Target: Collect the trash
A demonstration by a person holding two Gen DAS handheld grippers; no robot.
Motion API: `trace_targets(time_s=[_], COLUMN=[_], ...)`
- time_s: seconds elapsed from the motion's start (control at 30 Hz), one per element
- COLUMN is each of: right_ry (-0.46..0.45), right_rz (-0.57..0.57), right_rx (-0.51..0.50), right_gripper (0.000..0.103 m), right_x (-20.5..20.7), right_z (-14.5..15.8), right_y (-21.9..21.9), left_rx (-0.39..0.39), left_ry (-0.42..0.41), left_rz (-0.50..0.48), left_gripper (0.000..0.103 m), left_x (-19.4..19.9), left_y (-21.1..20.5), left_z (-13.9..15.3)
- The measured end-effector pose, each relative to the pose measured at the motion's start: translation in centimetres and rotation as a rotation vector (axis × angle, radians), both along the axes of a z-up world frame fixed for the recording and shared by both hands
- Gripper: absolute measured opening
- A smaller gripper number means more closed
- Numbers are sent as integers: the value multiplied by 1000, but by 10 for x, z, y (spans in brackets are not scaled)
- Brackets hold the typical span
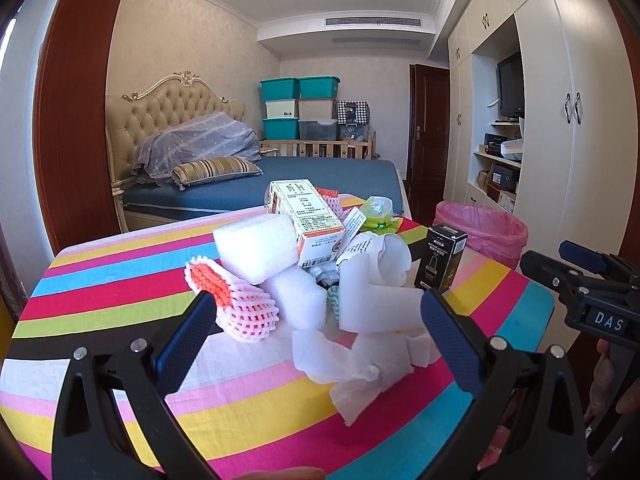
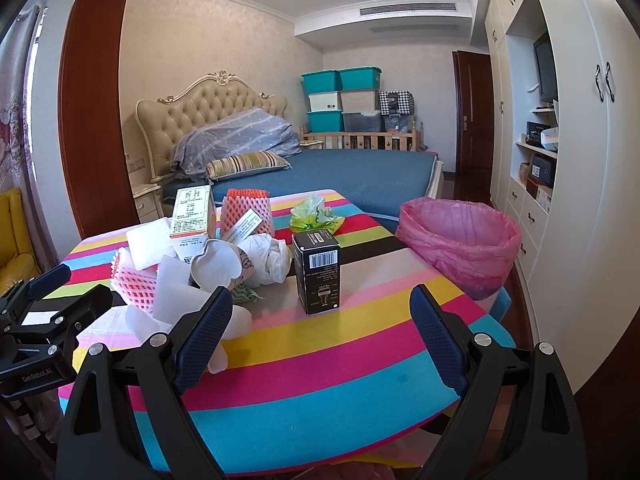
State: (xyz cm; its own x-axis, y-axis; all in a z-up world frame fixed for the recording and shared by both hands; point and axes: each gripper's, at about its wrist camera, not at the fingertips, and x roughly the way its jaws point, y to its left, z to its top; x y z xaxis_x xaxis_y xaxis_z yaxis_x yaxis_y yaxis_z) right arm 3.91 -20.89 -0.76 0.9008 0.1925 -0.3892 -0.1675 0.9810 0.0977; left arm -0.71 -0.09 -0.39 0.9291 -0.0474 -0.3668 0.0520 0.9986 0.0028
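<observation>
A heap of trash lies on the striped tablecloth [image 1: 120,276]: white foam blocks [image 1: 256,246], a pink and orange fruit net [image 1: 236,300], a cream carton [image 1: 310,220], crumpled white paper [image 1: 360,364] and a green wrapper [image 2: 314,214]. A small black box [image 2: 318,270] stands upright, apart from the heap. My left gripper [image 1: 316,320] is open, its fingers either side of the near foam and paper, touching nothing. My right gripper [image 2: 322,320] is open just in front of the black box. A bin lined with a pink bag [image 2: 460,236] stands at the table's right edge.
Behind the table is a bed [image 2: 352,176] with a striped pillow and a padded headboard. Stacked teal and clear storage boxes [image 2: 344,98] stand at the back. White wardrobes and shelves [image 2: 552,132] line the right wall. A yellow chair [image 2: 12,232] is at the left.
</observation>
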Motion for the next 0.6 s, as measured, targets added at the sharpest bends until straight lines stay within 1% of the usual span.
trace_targets(time_s=[0.4, 0.6], right_ry=[3, 28], right_rz=[-5, 3], right_rx=[0, -11], right_gripper=[84, 84], right_x=[2, 12], right_z=[-1, -8], right_y=[0, 3], left_rx=[-6, -35], left_ry=[16, 57], left_rz=[-3, -13], left_gripper=[99, 99], left_x=[-1, 1], left_y=[5, 12], left_z=[-3, -12])
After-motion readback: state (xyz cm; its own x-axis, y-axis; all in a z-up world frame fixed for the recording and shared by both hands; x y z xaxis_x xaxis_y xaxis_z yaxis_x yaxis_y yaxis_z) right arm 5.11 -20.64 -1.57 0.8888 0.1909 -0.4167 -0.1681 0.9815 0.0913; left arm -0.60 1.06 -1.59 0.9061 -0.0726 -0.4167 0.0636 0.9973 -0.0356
